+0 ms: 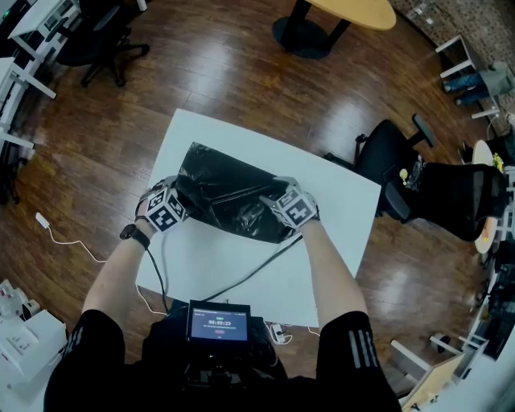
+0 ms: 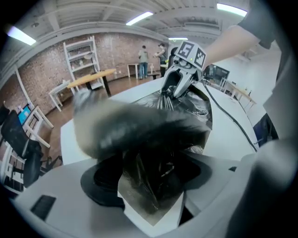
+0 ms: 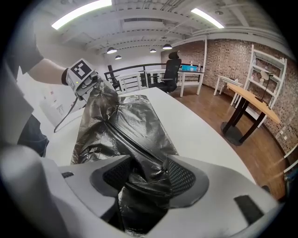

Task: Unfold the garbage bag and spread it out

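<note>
Item: one black garbage bag (image 1: 229, 193), thin glossy film, crumpled and only partly opened out, lying on the half of the table farther from me, its near edge bunched and creased. Support: a white rectangular table (image 1: 241, 278), bare apart from the bag and a dark cable (image 1: 257, 272) running across its near part toward me. Surroundings: dark polished wood floor (image 1: 241, 72); a black office chair (image 1: 386, 157) just off the table's right corner; a wooden-topped table (image 1: 354, 10) on a black foot beyond; a brick wall (image 3: 223, 56) and white shelving (image 2: 84, 58) at the room's edge. My left gripper (image 2: 149, 176): jaws spread wide, pads not pressing, with a loose fold of the bag's film lying in the gap between them. My right gripper (image 3: 149, 179): jaws likewise apart and released, with a gathered twist of the bag standing between the pads. Position: the bag stretches across the table from one gripper to the other, its left near corner inside my left jaws and its right near corner inside my right jaws, both grippers tilted down at the tabletop.
</note>
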{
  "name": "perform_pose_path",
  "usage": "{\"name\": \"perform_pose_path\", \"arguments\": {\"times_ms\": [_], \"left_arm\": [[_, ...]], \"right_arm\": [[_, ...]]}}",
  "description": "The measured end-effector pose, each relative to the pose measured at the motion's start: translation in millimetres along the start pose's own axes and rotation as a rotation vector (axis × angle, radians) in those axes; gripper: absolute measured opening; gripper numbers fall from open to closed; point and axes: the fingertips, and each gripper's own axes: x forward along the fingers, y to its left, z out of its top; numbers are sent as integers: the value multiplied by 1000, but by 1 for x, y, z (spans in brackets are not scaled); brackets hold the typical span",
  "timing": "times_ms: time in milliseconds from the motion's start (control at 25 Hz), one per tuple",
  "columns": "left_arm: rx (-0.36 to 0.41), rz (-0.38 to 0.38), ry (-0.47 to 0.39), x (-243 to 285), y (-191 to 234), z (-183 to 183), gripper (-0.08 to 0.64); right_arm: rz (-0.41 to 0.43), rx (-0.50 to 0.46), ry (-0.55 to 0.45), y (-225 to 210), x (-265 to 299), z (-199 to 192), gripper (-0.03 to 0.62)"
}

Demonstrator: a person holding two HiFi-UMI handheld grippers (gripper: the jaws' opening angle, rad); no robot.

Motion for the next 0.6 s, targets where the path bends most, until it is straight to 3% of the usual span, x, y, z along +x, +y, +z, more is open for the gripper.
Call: {"name": "perform_pose_path", "arguments": {"times_ms": [120, 280, 440, 600], "left_arm": [[-5, -14, 8, 0, -3, 1, 353], [21, -15, 5, -6, -3, 2, 351], [-111, -41, -99, -25, -1, 25, 351], [-213, -35, -155, -34, 13, 29, 351]], "right_arm": [[-3, 9, -10, -2, -3, 4, 272], [-21, -5, -134, -10, -16, 31, 272], [77, -88, -211, 37, -31, 71, 276], [146, -153, -164, 79, -11, 66, 276]]}}
